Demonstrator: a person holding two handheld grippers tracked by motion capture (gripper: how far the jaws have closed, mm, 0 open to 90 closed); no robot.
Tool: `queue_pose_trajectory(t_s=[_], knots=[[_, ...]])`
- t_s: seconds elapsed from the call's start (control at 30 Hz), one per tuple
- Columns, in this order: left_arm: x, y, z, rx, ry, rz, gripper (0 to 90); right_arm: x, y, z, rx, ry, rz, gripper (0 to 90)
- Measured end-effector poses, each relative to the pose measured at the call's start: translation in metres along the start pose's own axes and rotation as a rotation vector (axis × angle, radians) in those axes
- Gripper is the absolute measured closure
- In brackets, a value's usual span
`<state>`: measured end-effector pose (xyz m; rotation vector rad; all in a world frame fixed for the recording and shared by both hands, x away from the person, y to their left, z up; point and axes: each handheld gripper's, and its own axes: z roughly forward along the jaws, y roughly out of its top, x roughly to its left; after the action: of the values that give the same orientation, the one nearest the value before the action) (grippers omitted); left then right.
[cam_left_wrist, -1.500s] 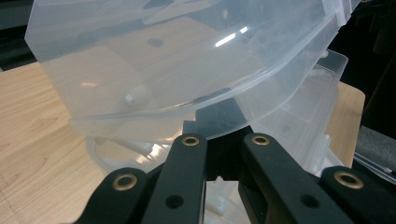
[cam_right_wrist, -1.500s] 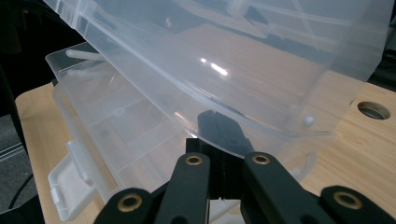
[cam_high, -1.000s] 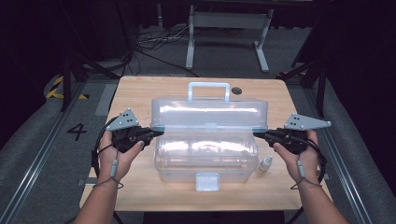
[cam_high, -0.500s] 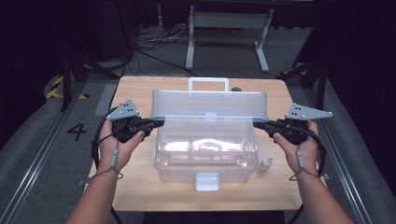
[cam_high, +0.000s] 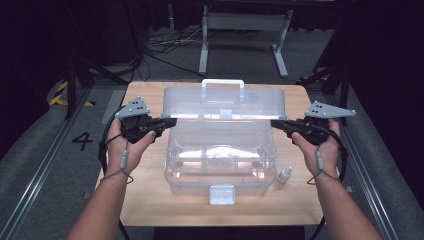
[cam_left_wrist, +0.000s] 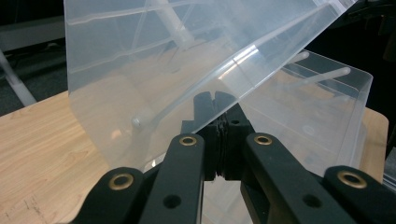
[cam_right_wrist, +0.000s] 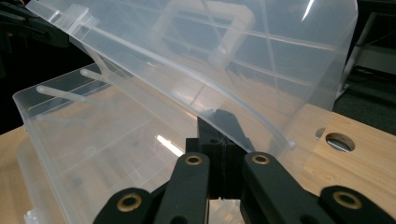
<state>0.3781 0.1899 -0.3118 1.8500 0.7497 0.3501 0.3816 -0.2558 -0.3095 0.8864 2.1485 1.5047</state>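
- High view, nearest the person: the front latch tab (cam_high: 222, 194) sits on the near wall of the clear storage box (cam_high: 220, 165), hanging free. A small dropper bottle (cam_high: 284, 175) stands on the bench (cam_high: 150, 200) just beside the box's near right corner.
- The box rests mid-bench, its long axis running left to right across the person's front, open top facing up.
- The left hand-held gripper (cam_high: 170, 121) sits at the left end of the lid (cam_high: 225, 102). In the left gripper view its jaws are closed tight together, the tips (cam_left_wrist: 215, 100) tucked under the lid's edge (cam_left_wrist: 243, 93) rather than pinching it.
- The right hand-held gripper (cam_high: 276, 123) mirrors it at the lid's right end, jaws likewise fully closed and propping the edge (cam_right_wrist: 187, 100) from below.
- The step in hand looks like swinging the lid open on its far hinge; it stands partly raised, tilted back, inner face towards the person.
- The carry handle (cam_high: 223, 85) on the lid points away, beyond the box.
- The next move, I judge, calls for both hands lifting evenly and pushing away, so the lid doesn't twist or slip off the closed tips.
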Motion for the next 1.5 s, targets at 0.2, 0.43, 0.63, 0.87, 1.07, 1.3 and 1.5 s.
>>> queue_pose_trajectory(t_s=[0.2,0.43,0.63,0.87,1.07,1.3,1.5], knots=[[0.003,0.005,0.002,0.008,0.005,-0.006,88.5,-0.002,0.005,0.003,0.003,-0.024,-0.002,90.0],[-0.004,0.006,-0.003,0.01,0.019,0.022,86.1,-0.006,0.007,0.004,0.003,-0.026,0.009,90.0],[-0.013,0.0,-0.02,0.001,0.049,0.027,81.6,-0.008,0.01,0.005,0.016,-0.018,0.013,90.0],[-0.014,-0.006,-0.035,-0.013,0.138,0.015,78.1,-0.009,0.011,0.006,0.015,-0.016,0.019,90.0],[-0.01,-0.006,-0.035,-0.051,0.186,0.007,67.9,-0.011,0.014,0.007,0.013,-0.014,0.028,90.0],[-0.005,-0.005,-0.026,-0.094,0.24,0.01,53.4,-0.012,0.015,0.008,0.006,-0.015,0.036,90.0],[-0.004,-0.002,-0.017,-0.115,0.269,0.012,48.3,-0.012,0.015,0.008,0.006,-0.013,0.045,90.0]])
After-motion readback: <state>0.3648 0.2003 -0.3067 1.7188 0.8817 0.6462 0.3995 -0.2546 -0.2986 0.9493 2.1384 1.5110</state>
